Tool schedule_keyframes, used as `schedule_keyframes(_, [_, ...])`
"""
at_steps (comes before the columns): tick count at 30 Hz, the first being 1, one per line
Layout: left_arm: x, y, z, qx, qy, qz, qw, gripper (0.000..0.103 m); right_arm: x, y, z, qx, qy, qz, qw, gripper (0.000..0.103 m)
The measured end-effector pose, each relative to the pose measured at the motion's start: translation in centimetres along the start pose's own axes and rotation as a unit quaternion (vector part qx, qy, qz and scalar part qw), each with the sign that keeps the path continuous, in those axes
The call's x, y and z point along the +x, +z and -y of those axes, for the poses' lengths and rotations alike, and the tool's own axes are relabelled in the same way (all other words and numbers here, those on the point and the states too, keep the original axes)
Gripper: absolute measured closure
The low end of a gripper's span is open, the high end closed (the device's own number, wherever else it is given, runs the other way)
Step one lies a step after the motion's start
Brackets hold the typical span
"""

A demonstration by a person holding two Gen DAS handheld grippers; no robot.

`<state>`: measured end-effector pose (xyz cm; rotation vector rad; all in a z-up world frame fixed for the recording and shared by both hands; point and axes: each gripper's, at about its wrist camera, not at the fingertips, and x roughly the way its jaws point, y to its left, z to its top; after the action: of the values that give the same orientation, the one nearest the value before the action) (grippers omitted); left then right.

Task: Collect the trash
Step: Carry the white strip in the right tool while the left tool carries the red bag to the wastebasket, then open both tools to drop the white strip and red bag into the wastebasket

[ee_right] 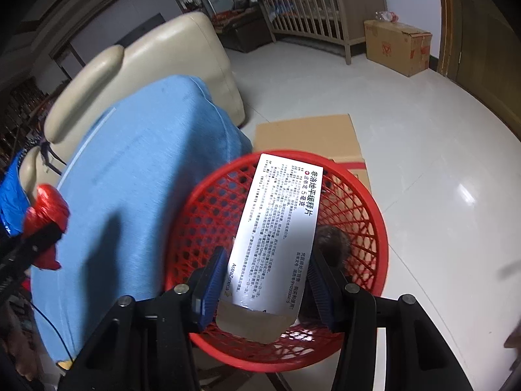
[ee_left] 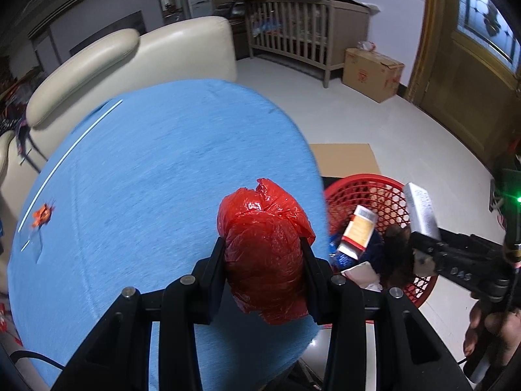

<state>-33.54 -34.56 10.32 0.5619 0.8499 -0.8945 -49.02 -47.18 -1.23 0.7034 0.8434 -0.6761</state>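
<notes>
My left gripper [ee_left: 263,247] is shut on a crumpled red plastic bag [ee_left: 265,247] and holds it over the right edge of the blue-covered table [ee_left: 156,169]. My right gripper [ee_right: 267,260] is shut on a white medicine box [ee_right: 280,221] with printed text, held over the red mesh basket [ee_right: 202,215]. The basket [ee_left: 358,189] stands on the floor right of the table and holds an orange-and-white box [ee_left: 358,231], paper and a dark furry object [ee_left: 395,254]. A small orange scrap [ee_left: 42,215] lies at the table's left. The bag also shows in the right wrist view [ee_right: 45,215].
A cream leather sofa [ee_left: 130,52] stands behind the table. A flat cardboard sheet [ee_left: 345,159] lies under the basket. A wooden crib [ee_left: 302,22] and a cardboard box [ee_left: 371,71] stand at the back wall. A wooden door [ee_left: 469,91] is at the right.
</notes>
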Motion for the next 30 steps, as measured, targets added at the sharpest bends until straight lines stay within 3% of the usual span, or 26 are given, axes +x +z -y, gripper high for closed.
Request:
schedule_keyframes(21, [0.7, 0.9, 3.7, 0.031, -0.012, -0.003, 0.9994, 0.06, 1.3, -1.0, 1.9, 0.004, -0.013, -0.026, 1.0, 0.05])
schedule_keyframes(25, [0.9, 0.9, 3.7, 0.031, -0.013, -0.004, 0.9994, 0.06, 2.1, -1.0, 1.8, -0.002, -0.02, -0.049, 0.999, 0.043])
schedule_keyframes(27, [1.1, 1.0, 3.7, 0.03, -0.013, -0.006, 0.9994, 0.06, 1.9, -1.0, 1.9, 0.004, -0.021, -0.045, 0.999, 0.036])
schedule_keyframes(30, [1.3, 1.0, 3.9, 0.031, -0.017, -0.008, 0.9993, 0.06, 0.9, -0.6, 2.3, 0.016, -0.015, -0.029, 0.999, 0.036])
